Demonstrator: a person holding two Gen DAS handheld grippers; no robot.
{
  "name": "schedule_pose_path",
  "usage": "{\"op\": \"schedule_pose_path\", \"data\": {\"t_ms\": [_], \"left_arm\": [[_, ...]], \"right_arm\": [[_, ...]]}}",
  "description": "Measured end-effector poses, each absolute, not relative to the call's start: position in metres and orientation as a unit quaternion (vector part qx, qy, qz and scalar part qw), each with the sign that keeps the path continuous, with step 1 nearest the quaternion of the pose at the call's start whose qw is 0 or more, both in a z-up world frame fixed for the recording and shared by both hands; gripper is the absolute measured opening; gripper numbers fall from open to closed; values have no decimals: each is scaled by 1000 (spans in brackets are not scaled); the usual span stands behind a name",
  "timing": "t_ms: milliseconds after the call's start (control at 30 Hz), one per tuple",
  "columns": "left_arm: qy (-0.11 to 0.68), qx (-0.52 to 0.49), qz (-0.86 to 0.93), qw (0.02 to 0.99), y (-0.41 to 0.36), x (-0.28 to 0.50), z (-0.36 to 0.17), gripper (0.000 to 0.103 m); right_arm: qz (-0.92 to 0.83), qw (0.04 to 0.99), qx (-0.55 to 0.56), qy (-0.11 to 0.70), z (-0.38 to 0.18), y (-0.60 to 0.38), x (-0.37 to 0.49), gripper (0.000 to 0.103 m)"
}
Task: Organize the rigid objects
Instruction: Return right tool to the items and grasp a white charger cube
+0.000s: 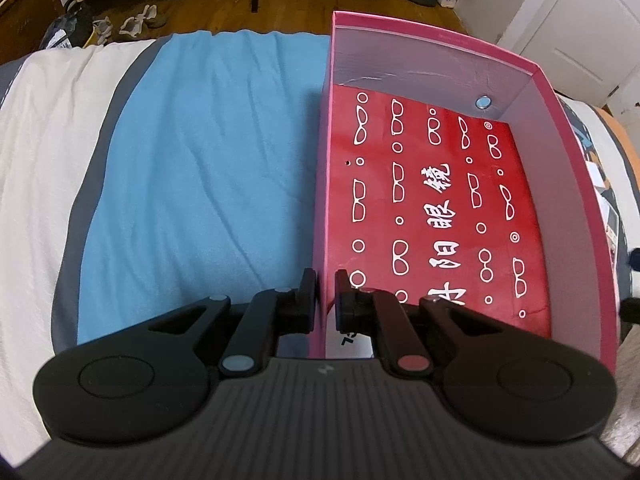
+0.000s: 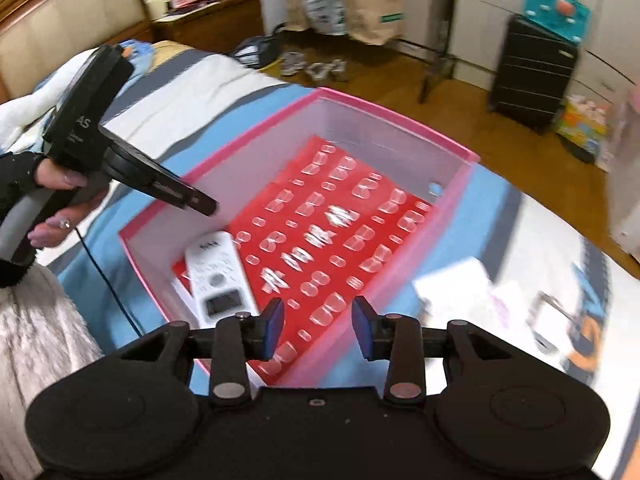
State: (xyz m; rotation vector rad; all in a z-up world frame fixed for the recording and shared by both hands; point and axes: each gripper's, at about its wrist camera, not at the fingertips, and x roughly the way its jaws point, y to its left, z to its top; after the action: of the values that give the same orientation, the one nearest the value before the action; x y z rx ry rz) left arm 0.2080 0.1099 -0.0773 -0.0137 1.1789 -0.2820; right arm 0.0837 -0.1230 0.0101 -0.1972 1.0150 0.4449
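Note:
A pink open box (image 1: 434, 38) sits on the bed, lined with red paper printed with white glasses. My left gripper (image 1: 325, 280) is shut on the box's near left wall (image 1: 320, 216), one finger outside and one inside. In the right wrist view the left gripper (image 2: 200, 204) grips that same wall of the box (image 2: 394, 114). A white remote control (image 2: 218, 272) lies inside the box at its near left corner. My right gripper (image 2: 318, 316) is open and empty, hovering over the box's near edge. The right wrist view is motion-blurred.
A blue towel (image 1: 208, 168) covers the bed left of the box, with white bedding (image 1: 36, 152) beyond. White papers or cards (image 2: 460, 284) lie on the bed right of the box. A small round blue magnet (image 1: 483, 102) is on the box's far wall.

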Motion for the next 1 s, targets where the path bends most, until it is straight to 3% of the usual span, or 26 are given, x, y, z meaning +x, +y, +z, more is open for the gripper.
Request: {"op": "schedule_pose_path", "data": {"t_ms": [233,500,800,1000], "left_arm": [[559,-5,-126,819,108,209,-77,7],[558,0,-117,821,105,206,-80,7],[554,2,-125,823,107,206,-78,7],[551,7,-128,825,105,204,-78,7]], "right_arm": [[170,848,-69,497,0,-166,74,59],[144,831,-6,537,-41,-200,96,63],[66,810,-44,581,-86,-199,107,66],[34,802,25,595,-103,-213,118,69]]}}
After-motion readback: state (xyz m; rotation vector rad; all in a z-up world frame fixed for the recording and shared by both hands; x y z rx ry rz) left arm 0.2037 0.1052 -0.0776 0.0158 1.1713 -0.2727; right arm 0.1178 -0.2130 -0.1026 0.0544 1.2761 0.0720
